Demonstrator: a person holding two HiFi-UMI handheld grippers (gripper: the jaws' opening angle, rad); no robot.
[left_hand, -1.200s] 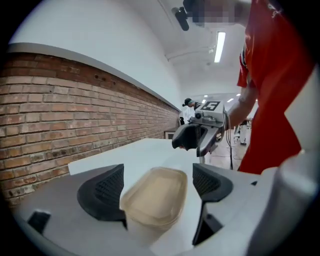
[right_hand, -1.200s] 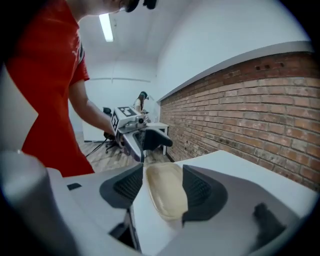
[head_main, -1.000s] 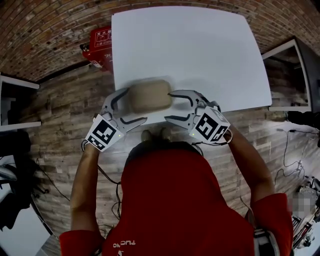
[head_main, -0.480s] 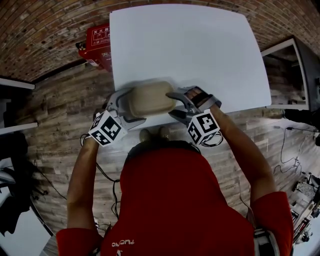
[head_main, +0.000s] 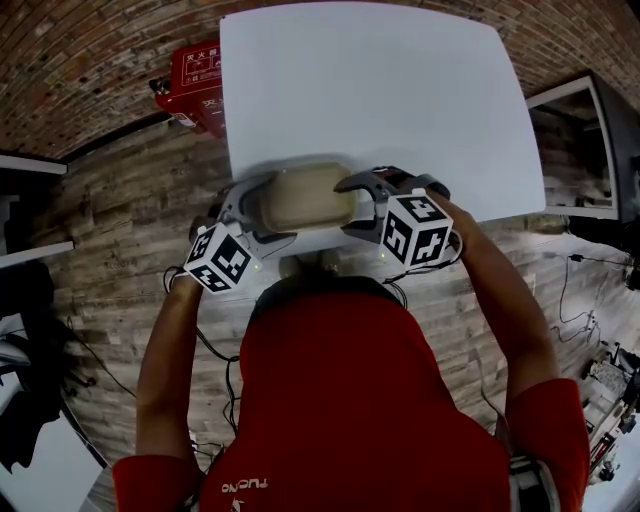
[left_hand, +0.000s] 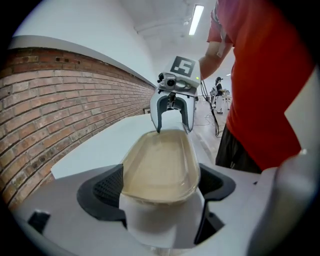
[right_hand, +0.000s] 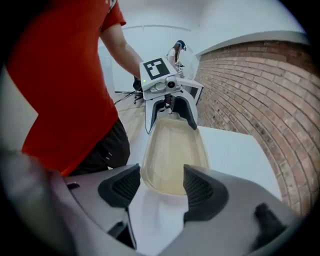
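**Thin tub held by both ends**

The beige plastic tub (head_main: 300, 197) is over the worktop's (head_main: 380, 90) near edge. The left hand-held gripper (head_main: 252, 212) and right hand-held gripper (head_main: 354, 206) each clamp one end. It looks light, thin-walled and slick, so the rim is probably the firmest hold. Only the gripper views show jaw contact.

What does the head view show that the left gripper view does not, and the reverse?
Only the head view: the whole white table from above, the red box on the floor beside it, and the marker cube on the left gripper. Only the left gripper view: a ceiling light strip and the right gripper head-on, its jaws on the far end of the beige container. Both: the container held at its ends by the two grippers, at the table's near edge, and the person's red shirt.
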